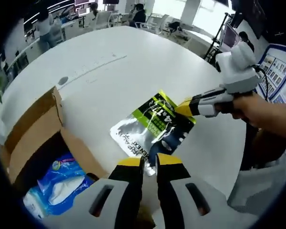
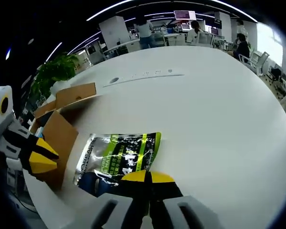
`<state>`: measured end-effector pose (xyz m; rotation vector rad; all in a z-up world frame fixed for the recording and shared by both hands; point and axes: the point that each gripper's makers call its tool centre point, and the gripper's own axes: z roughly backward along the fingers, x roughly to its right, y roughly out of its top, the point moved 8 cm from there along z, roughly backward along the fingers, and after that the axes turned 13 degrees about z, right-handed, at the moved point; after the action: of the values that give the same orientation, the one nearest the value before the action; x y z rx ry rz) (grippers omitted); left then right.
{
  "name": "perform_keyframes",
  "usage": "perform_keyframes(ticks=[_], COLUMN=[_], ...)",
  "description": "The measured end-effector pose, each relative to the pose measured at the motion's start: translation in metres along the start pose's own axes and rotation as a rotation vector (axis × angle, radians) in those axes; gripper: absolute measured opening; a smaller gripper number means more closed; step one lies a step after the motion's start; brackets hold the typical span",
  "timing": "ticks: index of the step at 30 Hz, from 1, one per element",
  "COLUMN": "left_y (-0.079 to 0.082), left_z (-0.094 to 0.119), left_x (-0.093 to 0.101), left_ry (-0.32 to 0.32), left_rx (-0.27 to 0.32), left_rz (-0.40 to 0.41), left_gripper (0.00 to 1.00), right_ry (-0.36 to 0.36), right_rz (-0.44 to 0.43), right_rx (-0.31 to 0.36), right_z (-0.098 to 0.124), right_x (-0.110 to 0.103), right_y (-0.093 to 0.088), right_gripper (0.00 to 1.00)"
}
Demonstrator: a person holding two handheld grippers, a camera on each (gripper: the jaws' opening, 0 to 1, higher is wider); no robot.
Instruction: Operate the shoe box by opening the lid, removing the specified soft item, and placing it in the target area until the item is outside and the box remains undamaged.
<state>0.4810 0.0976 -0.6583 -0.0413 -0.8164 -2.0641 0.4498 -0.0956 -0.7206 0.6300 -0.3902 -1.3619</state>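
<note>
The soft pouch (image 1: 155,128) lay flat on the white counter (image 1: 133,71), just beside the open shoe box (image 1: 35,138), so it was already out of the box. Both grippers pinched it by opposite edges, probably to keep it flat while setting it down. The left gripper (image 1: 150,164) had its fingers closed on the near edge; the right gripper (image 2: 148,180) likewise gripped its own near edge with fingers nearly together. A blue packet (image 1: 62,183) remained inside the box, whose lid flap (image 2: 76,94) stood open and looked undamaged.
</note>
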Motion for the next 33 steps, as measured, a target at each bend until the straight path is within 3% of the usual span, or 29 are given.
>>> perform_keyframes(ticks=[9,18,33], left_y=[0.004,0.002,-0.021], left_z=[0.035,0.052,0.082], left_x=[-0.021,-0.036,-0.080], left_ry=[0.010,0.029,0.101], left_rx=[0.078,0.113,0.136], left_rz=[0.061,0.078,0.108], left_gripper=[0.09,0.09,0.11], right_ry=[0.019,0.026,0.020], right_rz=[0.024,0.037,0.089], right_rx=[-0.007,-0.013,-0.027], right_z=[-0.004,-0.008,-0.010], right_x=[-0.012,-0.020,-0.026], right_y=[0.002,0.007,0.007], right_gripper=[0.00,0.00,0.00])
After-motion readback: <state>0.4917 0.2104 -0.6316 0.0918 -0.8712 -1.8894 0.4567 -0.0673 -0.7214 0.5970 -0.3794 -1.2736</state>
